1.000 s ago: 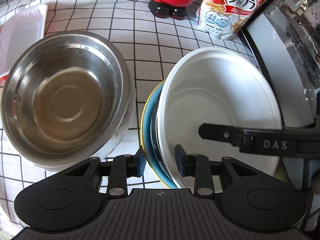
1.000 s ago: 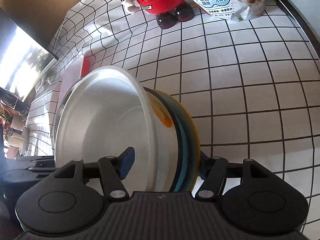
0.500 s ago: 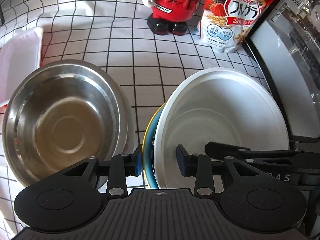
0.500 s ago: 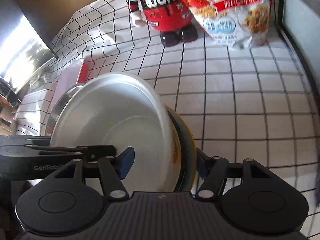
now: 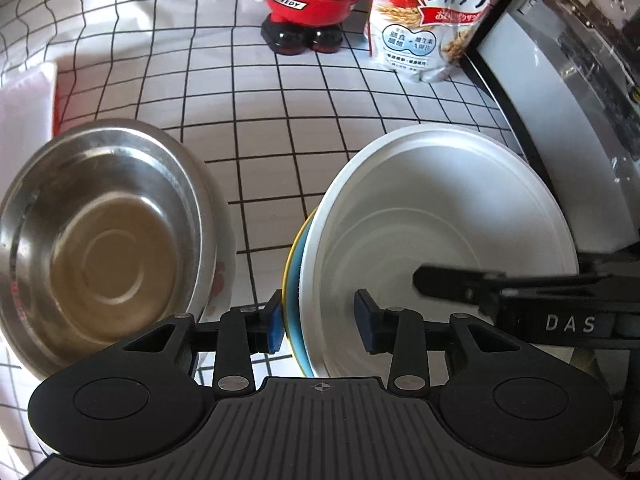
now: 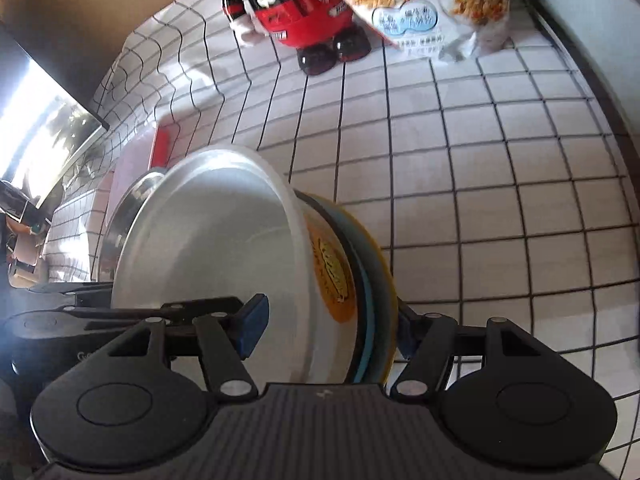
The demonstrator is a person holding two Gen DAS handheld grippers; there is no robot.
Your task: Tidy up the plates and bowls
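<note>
At six o'clock of the left wrist view, the left gripper [image 5: 318, 322] straddled the tilted stack's rim, its jaws having just been opening, the inner pad clear of the white plastic bowl [image 5: 436, 236]. Beneath lay a blue plate [image 5: 294, 280] and a yellow plate [image 6: 389, 280]. The right gripper [image 6: 328, 330] stood clamped across the stack. At nine o'clock sat a stainless-steel bowl [image 5: 108, 240]. At twelve stood a red "Speedy" figurine [image 5: 306, 4]; at one, a "Calbee" cereal bag [image 5: 436, 20]. "DAS" marked the right gripper's body.

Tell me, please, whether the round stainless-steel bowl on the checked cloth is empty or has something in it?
Empty. The round stainless-steel bowl shows its bare, shiny bottom with concentric rings and nothing lying inside; it stands upright beside the stacked white bowl.
</note>
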